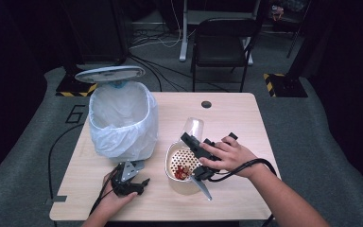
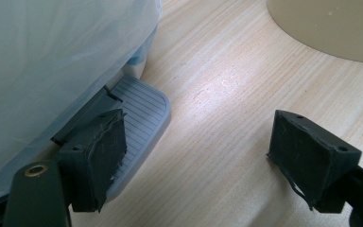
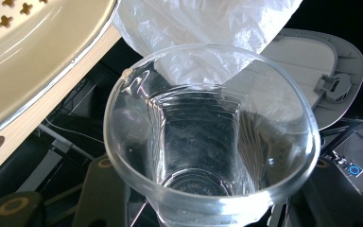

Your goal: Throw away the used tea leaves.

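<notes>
The right gripper pinches a clear plastic cup between its jaws, the cup's base seated at their root and its mouth tipped over the far rim of a perforated cream strainer bowl near the tabletop's middle. The left gripper, jaws spread and empty, rests near the front left edge, one jaw over the pedal of the lined bin.

Clear glossy plastic cup, pale wood-grain table, crinkled translucent bin liner, ribbed grey plastic pedal
</notes>
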Tool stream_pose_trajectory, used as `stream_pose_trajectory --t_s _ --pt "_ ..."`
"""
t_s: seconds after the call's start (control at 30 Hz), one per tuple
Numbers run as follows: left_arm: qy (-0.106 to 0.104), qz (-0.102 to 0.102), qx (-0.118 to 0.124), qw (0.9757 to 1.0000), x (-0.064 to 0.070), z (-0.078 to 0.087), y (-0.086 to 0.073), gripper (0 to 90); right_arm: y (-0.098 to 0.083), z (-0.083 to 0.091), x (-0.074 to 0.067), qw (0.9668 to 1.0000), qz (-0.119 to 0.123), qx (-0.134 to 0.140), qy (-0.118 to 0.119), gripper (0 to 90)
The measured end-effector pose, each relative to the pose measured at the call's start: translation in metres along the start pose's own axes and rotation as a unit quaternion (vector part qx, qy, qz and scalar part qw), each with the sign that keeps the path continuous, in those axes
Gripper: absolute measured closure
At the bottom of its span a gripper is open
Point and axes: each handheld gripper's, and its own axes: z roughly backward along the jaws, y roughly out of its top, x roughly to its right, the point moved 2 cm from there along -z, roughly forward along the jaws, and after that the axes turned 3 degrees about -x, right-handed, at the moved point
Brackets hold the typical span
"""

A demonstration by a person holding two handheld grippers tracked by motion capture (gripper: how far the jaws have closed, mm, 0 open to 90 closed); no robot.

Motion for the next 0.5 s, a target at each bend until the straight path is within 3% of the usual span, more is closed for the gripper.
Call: stream_pose_trajectory --t_s 0.17,0.3,0.33,0.37,0.4,0.43,0.47,0.5 --pt "0.0 0.0 0.0 1.0 0.0 0.0 0.0 19.4 -0.001 0.0 0.0 1.0 -0.004 -0.001 0.002 49.1" --pt "0.0 0.001 0.0 1.0 0.0 0.0 0.0 19.4 -0.002 -0.001 0.003 0.9994 -0.03 0.006 0.012 48.9" --pt "0.001 -0.002 0.001 1.0 0.0 0.0 0.0 19.4 -0.001 0.0 0.001 0.9968 -0.077 0.002 0.02 48.9" --pt "0.006 -0.019 0.002 0.9998 -0.003 0.0 0.001 19.4 -0.005 -0.002 0.007 0.9962 -0.082 0.015 0.026 48.8" --pt "0.006 -0.019 0.002 0.9998 -0.003 0.0 0.001 19.4 -0.005 -0.002 0.007 0.9962 -0.082 0.015 0.026 48.8" --pt "0.001 -0.002 0.0 1.0 0.0 0.0 0.0 19.4 -0.01 -0.003 0.012 0.9908 -0.133 0.012 0.018 48.7" --pt "0.0 0.0 0.0 1.0 0.0 0.0 0.0 19.3 -0.012 -0.003 0.012 0.9881 -0.151 0.014 0.024 48.7" --pt "0.0 0.0 0.0 1.0 0.0 0.0 0.0 19.4 -0.014 -0.004 0.013 0.9819 -0.187 0.017 0.028 48.7"
